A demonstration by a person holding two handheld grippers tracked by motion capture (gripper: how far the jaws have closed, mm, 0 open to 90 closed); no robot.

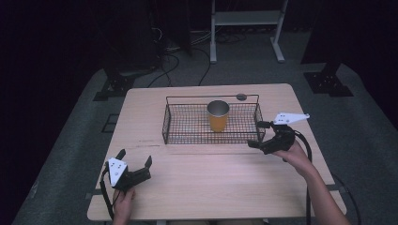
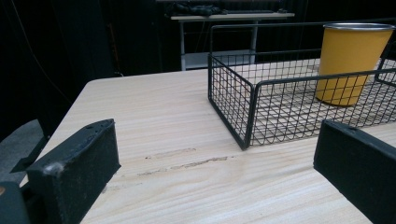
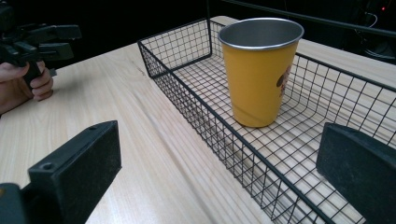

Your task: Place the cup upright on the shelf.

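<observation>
Cup (image 1: 218, 116) upright in the basket (image 1: 187, 137), both grippers empty.
I hold the right gripper (image 1: 261, 135) spread at the basket's corner, likely lining up on the cup; the left gripper (image 1: 137, 161) rests spread, well clear.

High view overhead; gripper views low, sharing basket (image 2: 247, 100).

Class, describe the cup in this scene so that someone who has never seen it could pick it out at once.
Find the pale wooden table, then the black wire basket at its far side. Standing upright inside it is the cup: yellow outside, bare metal inside and at the rim, the only thing in the basket.
</observation>
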